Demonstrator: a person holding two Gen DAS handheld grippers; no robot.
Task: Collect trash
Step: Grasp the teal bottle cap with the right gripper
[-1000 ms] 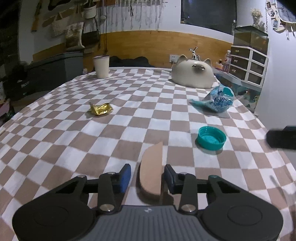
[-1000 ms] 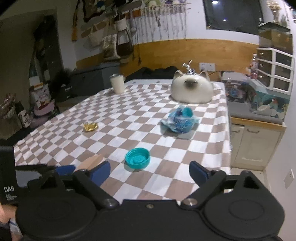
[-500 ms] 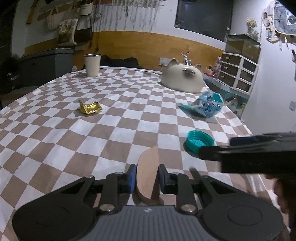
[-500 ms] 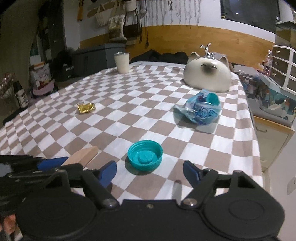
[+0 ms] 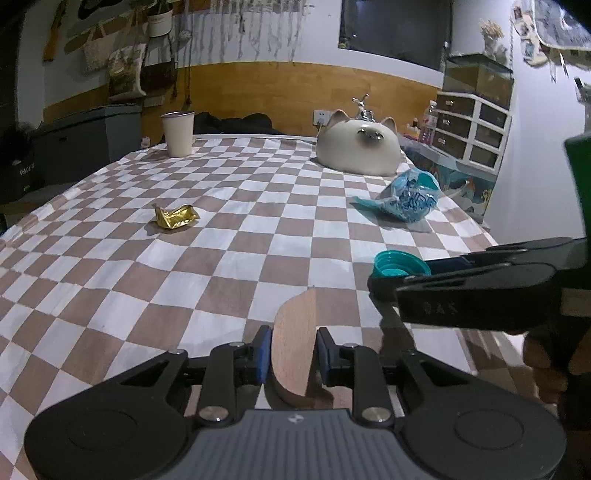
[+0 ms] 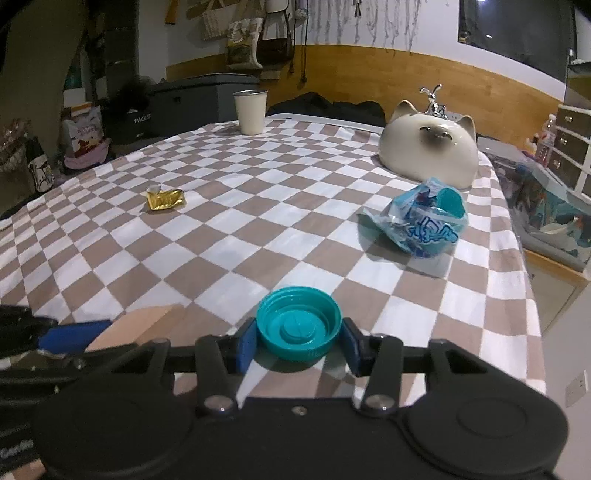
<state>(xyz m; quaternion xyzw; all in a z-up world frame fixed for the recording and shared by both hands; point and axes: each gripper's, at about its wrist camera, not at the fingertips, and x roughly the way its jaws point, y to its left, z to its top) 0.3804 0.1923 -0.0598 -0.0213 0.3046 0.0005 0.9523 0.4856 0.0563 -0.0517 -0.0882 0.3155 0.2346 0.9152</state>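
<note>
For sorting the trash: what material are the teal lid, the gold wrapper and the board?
Teal lid: likely plastic, smooth with moulded rings. Gold wrapper: probably foil, shiny and crumpled. Board: looks like wood, matte with faint grain.

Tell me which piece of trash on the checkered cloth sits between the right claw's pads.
The teal lid, lying open side up between the right claw pads. The gold wrapper and the blue plastic bag lie farther off, untouched.

walls: white above a wooden wainscot [image 5: 258, 92] | window: dark pane [image 5: 395, 33] | furniture: checkered tabletop [image 5: 221, 251]; white drawer unit [image 5: 476, 129] at right; grey storage bin [image 6: 199, 99] at left | wall hangings: tote bags [image 5: 125, 70] | light: dim
</note>
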